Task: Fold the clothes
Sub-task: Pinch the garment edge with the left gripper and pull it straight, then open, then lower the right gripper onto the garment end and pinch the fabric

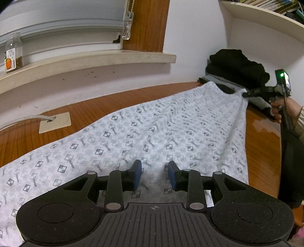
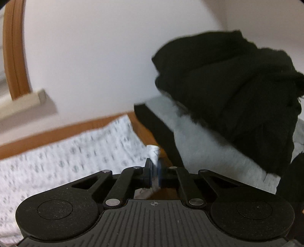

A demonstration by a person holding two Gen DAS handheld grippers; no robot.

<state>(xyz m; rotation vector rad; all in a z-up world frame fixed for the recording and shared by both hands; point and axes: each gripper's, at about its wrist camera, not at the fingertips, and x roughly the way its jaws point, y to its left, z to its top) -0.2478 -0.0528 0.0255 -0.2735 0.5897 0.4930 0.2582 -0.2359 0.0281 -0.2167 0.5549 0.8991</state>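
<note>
Left wrist view: the white patterned cloth (image 1: 152,133) lies flat on the brown table (image 1: 264,136). The left gripper (image 1: 154,174) hangs over the cloth's near part, its blue pads apart with only flat cloth under them. The right gripper (image 2: 154,169) is pinched tight on the cloth's far corner, just beside the pile of black clothes (image 2: 228,95).

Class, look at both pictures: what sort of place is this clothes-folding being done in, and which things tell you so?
Probably a home room: a glossy wooden desk below a windowsill holding a small glass jar, a white shelf of books, and a pile of folded black and grey clothes.
</note>
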